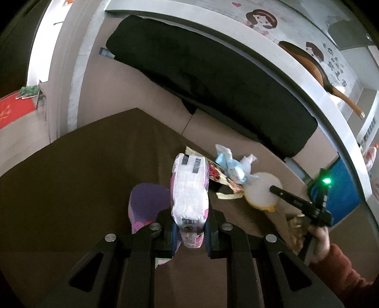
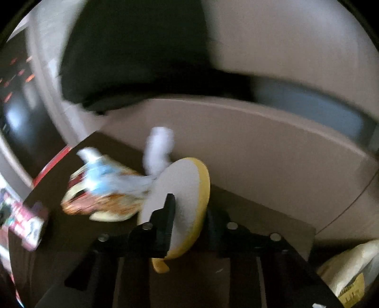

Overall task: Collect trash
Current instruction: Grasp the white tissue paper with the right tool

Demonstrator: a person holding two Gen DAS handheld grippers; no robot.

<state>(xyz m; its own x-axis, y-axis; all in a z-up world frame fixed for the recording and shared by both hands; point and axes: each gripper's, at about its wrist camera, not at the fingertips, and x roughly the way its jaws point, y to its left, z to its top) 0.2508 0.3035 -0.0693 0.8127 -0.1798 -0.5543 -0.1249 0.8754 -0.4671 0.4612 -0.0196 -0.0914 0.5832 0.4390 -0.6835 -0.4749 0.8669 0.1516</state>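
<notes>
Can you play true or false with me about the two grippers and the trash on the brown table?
1. The left gripper holds a white and pink packet. True.
2. The right gripper holds a blue ball. False: it grips a round yellow-rimmed lid.
3. Crumpled white and blue tissue lies near the lid. True.
4. The table is bright green. False: it is dark brown.
5. A snack wrapper lies on the table. True.

A home: cartoon-girl stickers [image 1: 261, 20] on the wall, a red doormat [image 1: 14, 111] with shoes [image 1: 28, 92] (by the entrance), a pan [image 1: 315, 68] on the ledge.
</notes>
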